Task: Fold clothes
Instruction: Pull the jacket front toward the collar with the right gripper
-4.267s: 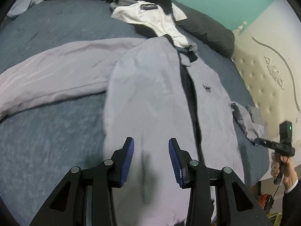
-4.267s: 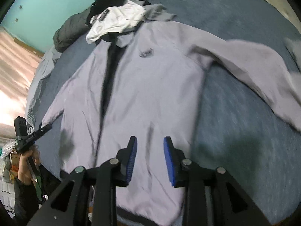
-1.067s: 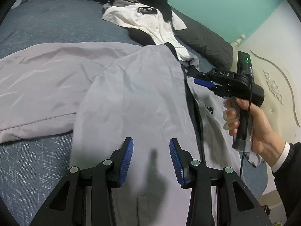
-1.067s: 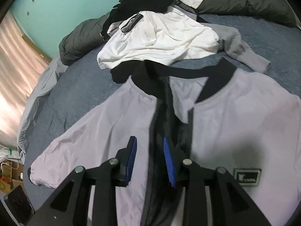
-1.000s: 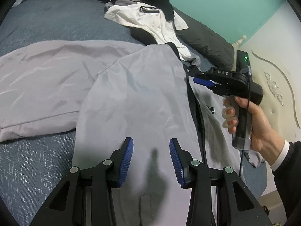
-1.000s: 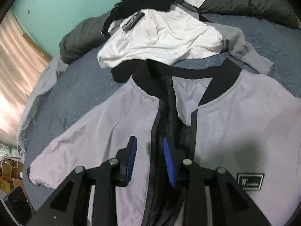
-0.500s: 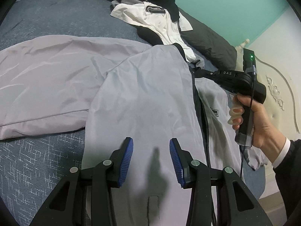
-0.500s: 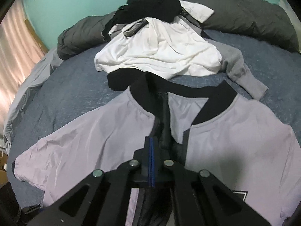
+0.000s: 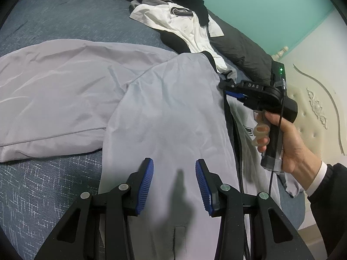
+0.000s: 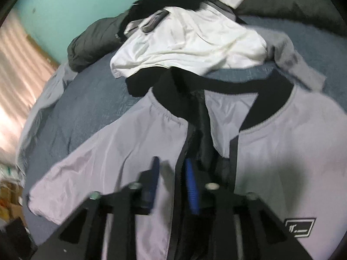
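1. Right wrist view shows a pale grey jacket (image 10: 112,151) lying flat on the blue bed (image 10: 86,99), front open, black collar (image 10: 266,112) at the top.
2. The right gripper (image 10: 171,173) sits at the dark zipper edge (image 10: 184,143). Its jaws are opening, with that edge between them.
3. The left gripper (image 9: 174,179) hangs over the jacket's body, fingers spread, holding nothing.
4. The step looks like tidying the front before any fold.
5. Next, the two front sides likely need to meet, then a sleeve (image 9: 54,99) folds in.
6. A pile of other clothes (image 10: 190,45) waits near the collar.
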Demonstrator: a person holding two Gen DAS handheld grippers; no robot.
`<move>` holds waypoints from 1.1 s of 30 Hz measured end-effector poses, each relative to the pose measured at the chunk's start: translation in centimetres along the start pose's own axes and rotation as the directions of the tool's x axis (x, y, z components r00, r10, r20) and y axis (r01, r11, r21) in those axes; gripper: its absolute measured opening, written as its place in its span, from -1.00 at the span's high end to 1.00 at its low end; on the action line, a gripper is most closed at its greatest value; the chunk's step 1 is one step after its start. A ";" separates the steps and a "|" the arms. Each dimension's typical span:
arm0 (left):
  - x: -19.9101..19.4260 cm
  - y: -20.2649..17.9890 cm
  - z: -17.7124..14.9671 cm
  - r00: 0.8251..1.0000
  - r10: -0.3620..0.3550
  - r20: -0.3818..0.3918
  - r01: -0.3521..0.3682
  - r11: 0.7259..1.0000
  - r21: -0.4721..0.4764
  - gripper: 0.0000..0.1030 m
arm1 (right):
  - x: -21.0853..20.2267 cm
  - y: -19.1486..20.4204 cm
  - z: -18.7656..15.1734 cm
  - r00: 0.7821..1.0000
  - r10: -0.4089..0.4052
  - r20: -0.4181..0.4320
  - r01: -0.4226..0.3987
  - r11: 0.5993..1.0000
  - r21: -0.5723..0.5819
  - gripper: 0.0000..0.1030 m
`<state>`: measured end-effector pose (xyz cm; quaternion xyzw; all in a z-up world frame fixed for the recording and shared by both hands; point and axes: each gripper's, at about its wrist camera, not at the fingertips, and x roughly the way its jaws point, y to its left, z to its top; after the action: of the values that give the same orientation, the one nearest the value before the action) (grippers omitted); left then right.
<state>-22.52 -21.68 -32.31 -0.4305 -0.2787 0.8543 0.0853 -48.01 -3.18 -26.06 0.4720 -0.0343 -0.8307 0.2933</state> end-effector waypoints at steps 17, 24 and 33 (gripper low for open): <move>0.2 0.2 0.4 1.000 -0.001 0.005 0.001 1.000 -0.003 0.14 | -1.8 -4.4 -1.6 0.996 -0.083 -0.036 0.086 0.993 0.080 0.96; 0.3 0.2 0.7 1.000 0.003 0.006 -0.003 1.000 -0.005 0.14 | -0.3 -4.4 -2.5 0.983 -0.117 -0.138 0.129 0.989 0.075 0.96; 0.0 0.5 1.1 1.000 0.008 0.020 -0.008 1.000 -0.011 0.14 | -3.6 -5.1 -0.5 0.994 -0.097 -0.039 0.101 0.990 0.102 0.65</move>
<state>-23.31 -22.55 -32.13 -0.4233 -0.2826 0.8573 0.0768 -48.55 3.04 -25.35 0.5020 -0.0490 -0.8331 0.2272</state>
